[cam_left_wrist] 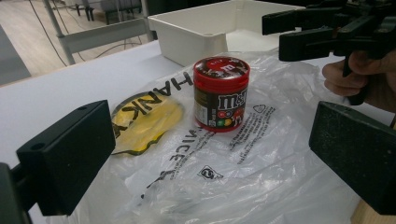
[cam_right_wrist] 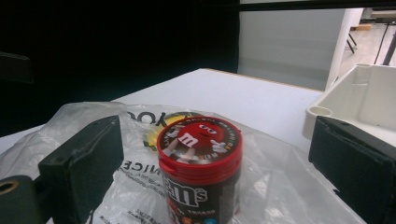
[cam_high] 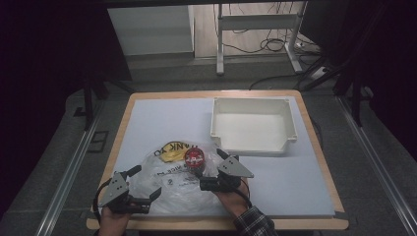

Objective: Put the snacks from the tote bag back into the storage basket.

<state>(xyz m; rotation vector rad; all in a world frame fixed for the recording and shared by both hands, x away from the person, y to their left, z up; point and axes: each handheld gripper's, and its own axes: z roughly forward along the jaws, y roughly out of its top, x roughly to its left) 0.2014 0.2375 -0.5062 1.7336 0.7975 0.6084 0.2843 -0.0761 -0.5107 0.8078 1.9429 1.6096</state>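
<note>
A dark M&M's jar (cam_high: 193,158) with a red lid stands upright on a clear plastic bag (cam_high: 167,184) printed with "THANK YOU" and a yellow smiley. My right gripper (cam_high: 209,169) sits just right of the jar, open. In the right gripper view the jar (cam_right_wrist: 201,163) stands between the two wide-set pads, and neither touches it. My left gripper (cam_high: 145,183) rests open at the bag's near left corner, apart from the jar. From the left gripper view the jar (cam_left_wrist: 220,93) stands beyond the open jaws, with the right gripper (cam_left_wrist: 294,32) at the upper right.
A white rectangular tray (cam_high: 287,123) stands at the back right of the table, just beyond the bag. It has nothing in it. The pale mat (cam_high: 147,118) covers the tabletop, with bare room at the back left and near right. The table's front edge lies close behind both hands.
</note>
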